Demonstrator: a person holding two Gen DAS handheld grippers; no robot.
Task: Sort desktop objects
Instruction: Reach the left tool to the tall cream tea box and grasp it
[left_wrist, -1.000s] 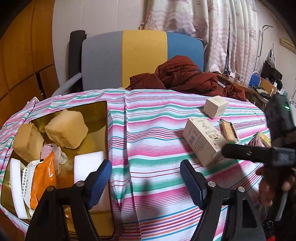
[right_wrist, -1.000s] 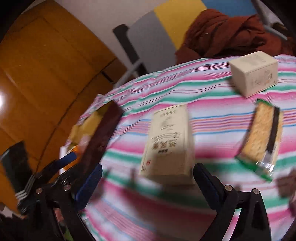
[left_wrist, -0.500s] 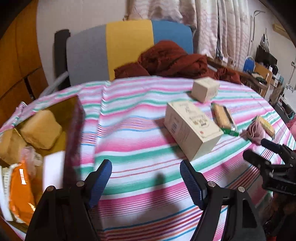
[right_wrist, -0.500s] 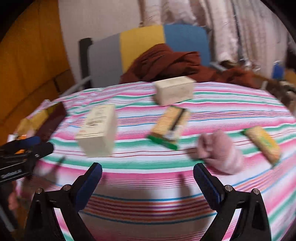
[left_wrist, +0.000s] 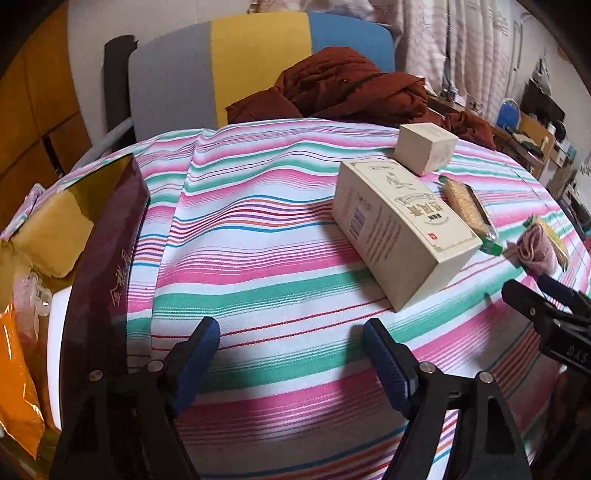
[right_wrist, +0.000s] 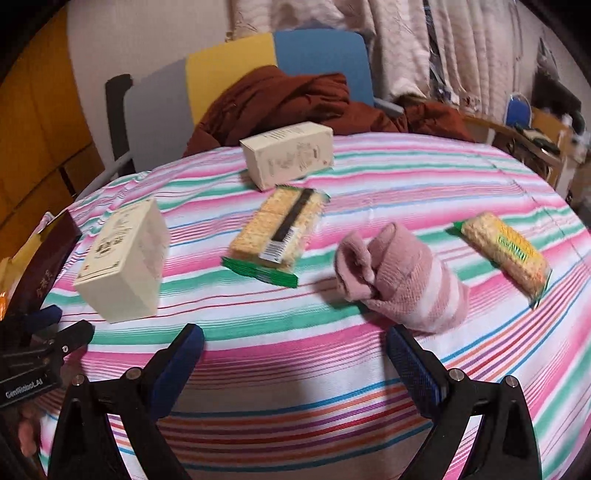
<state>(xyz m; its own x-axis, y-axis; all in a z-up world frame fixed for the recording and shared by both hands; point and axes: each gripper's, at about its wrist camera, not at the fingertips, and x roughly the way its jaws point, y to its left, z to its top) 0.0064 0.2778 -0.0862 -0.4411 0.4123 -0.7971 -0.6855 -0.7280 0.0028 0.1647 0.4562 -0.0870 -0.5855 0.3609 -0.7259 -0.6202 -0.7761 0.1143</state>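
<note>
A pick appears to be in hand: both tools are held empty, low in their frames, over the striped cloth (right_wrist: 295, 373), with loose items ahead. The next move is judged to call for one item to be chosen, straddled by the jaws and carried to the tray (left_wrist: 99, 280) at the left edge of the left view, where sponges and a packet are already held.

The left gripper (left_wrist: 290, 350) is seen wide open at the bottom of its frame, with nothing between the pads and nothing touched. The right gripper (right_wrist: 295, 363) is likewise wide open and empty.

In the right view, the sock (right_wrist: 402, 280) is found nearest, right of centre, just above the right pad. The big box (right_wrist: 123, 264) lies at centre left. The cracker pack (right_wrist: 279, 236) is placed mid-frame, with a second pack (right_wrist: 504, 253) at the right. Farthest, the small box (right_wrist: 288, 155) is seen at upper centre, near the cloth's far edge.
</note>
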